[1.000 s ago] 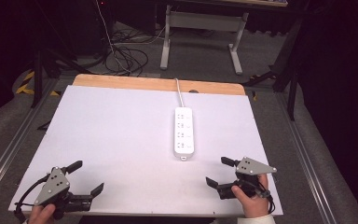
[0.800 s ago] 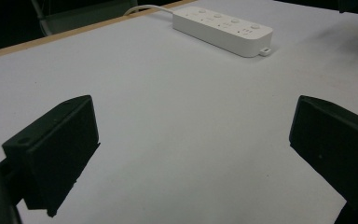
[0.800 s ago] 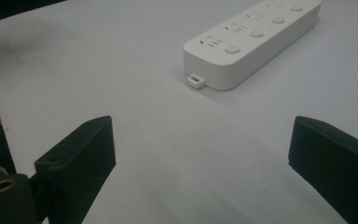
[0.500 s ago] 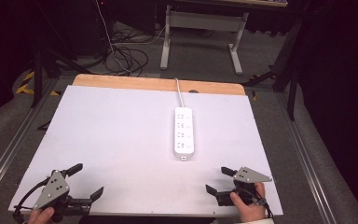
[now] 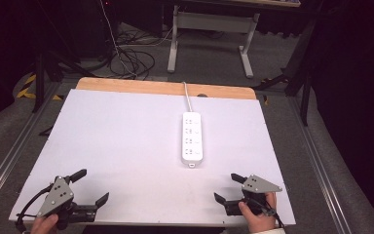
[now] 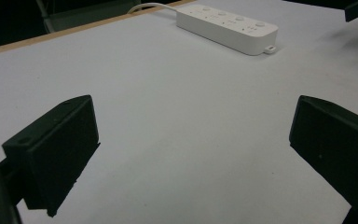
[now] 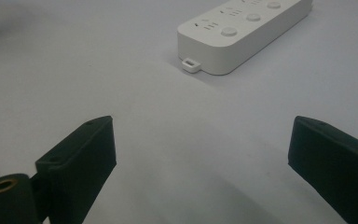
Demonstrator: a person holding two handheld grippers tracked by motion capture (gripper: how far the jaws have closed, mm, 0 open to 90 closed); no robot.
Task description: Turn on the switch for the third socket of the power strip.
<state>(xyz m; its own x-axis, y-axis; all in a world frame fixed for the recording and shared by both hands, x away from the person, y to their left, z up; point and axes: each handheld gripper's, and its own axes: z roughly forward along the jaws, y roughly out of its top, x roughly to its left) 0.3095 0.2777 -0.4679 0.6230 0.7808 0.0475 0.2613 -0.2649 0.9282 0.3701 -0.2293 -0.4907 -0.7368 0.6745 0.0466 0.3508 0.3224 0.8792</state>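
Observation:
A white power strip [image 5: 193,139] with several sockets lies flat right of the middle of the white table top [image 5: 117,131], its cord [image 5: 187,95] running off the far edge. My left gripper [image 5: 91,185] rests at the near left corner, open, nothing between its jaws. My right gripper [image 5: 226,187] sits at the near right, below the strip, also open and empty. In the left gripper view the gripper [image 6: 186,140] faces the strip [image 6: 226,28] far off. In the right gripper view the gripper [image 7: 200,154] has the strip's near end [image 7: 244,32] a short way ahead.
A wooden strip [image 5: 141,86] borders the table's far edge. Behind it stand a desk's white legs [image 5: 246,58], with loose cables [image 5: 131,56] on the floor. Metal rails [image 5: 9,156] run along both sides of the table.
Both grippers have drawn back toward the table's near edge, still open. The power strip has not moved.

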